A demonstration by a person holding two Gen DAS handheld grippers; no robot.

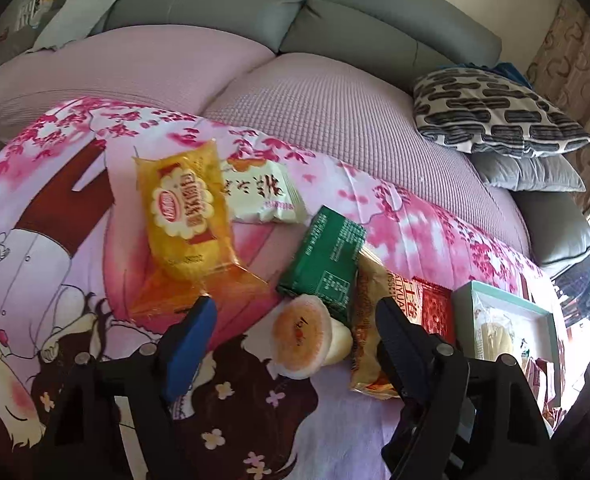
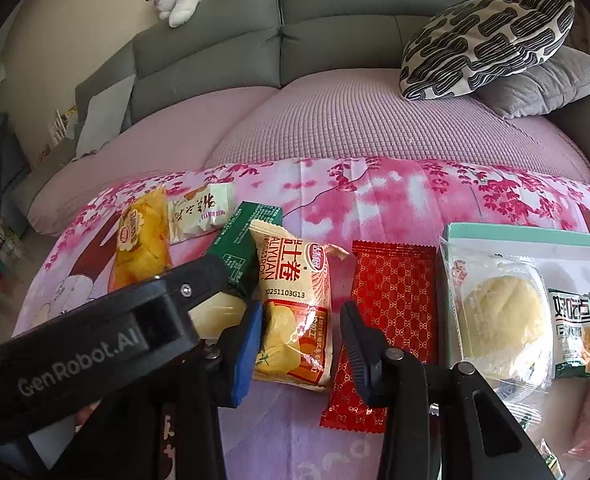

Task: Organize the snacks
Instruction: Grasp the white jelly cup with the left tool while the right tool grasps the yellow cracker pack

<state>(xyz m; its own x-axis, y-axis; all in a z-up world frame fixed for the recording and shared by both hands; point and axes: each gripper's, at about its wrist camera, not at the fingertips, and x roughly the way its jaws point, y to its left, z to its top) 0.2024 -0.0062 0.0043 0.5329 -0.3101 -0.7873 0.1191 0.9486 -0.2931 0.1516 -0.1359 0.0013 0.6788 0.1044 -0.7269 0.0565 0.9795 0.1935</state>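
Left gripper [image 1: 295, 316] spread wide over jelly cup [image 1: 301, 338], not touching; right gripper [image 2: 301, 318] also spread, straddling cream pack [image 2: 295, 312]. Red pack [image 2: 387, 320] just right of it, box [image 2: 495, 236] beyond, all on blanket [image 2: 375, 188]

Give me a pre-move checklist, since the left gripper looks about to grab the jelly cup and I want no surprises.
1. left gripper open: ok, jaws spread wide.
2. jelly cup between its fingers: ok, roughly centred, lying on its side.
3. Cup free of neighbours: not ok, it lies against the green packet and the yellow egg-roll packet.
4. right gripper out of the way: cannot tell; it is open over the egg-roll packet, close beside the left one.
5. teal box has room: cannot tell; packets already fill what shows.
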